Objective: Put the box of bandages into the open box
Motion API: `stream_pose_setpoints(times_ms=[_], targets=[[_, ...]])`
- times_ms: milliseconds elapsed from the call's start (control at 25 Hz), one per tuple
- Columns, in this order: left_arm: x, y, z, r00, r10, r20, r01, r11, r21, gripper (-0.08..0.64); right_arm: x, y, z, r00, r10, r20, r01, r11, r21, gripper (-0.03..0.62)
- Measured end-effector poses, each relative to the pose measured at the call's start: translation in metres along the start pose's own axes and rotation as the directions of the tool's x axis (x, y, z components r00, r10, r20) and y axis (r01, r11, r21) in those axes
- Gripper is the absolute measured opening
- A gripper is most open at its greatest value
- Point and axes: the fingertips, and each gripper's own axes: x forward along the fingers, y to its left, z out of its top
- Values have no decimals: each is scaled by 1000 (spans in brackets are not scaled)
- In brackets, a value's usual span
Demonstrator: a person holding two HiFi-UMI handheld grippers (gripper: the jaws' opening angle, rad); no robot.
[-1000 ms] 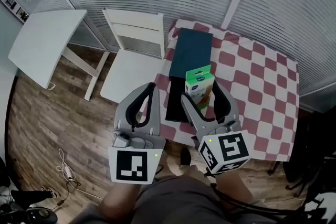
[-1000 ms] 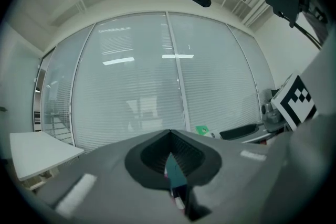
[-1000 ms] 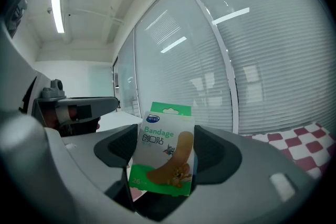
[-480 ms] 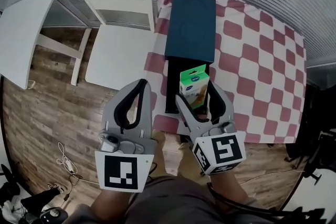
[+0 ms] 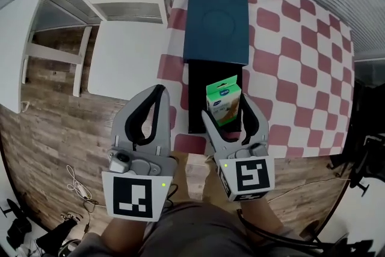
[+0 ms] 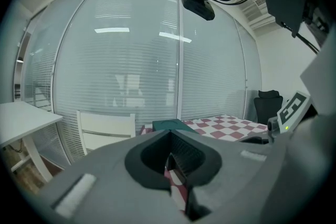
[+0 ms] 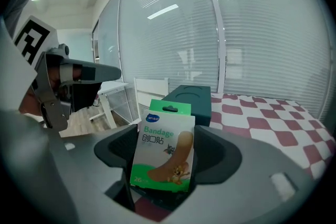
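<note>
Bandage box [image 5: 224, 102] stands upright, grasped between the jaws of the right gripper [image 5: 228, 111], over the black inside of the open box [image 5: 197, 99] on the checkered tablecloth [image 5: 289, 69]. Left gripper [image 5: 157, 91] clenched, empty, near white chair [image 5: 123, 57].

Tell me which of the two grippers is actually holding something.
The right gripper: its jaws are clamped on the green-and-white box of bandages. The left gripper has its jaws together with nothing between them.
</note>
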Motion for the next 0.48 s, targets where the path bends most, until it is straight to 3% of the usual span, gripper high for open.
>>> stream_pose_setpoints(times_ms=[480], targets=[[18, 0, -6, 1000, -25, -17, 25, 1000, 1, 0, 13, -9, -25, 995, -5, -101, 12, 998, 64, 367]])
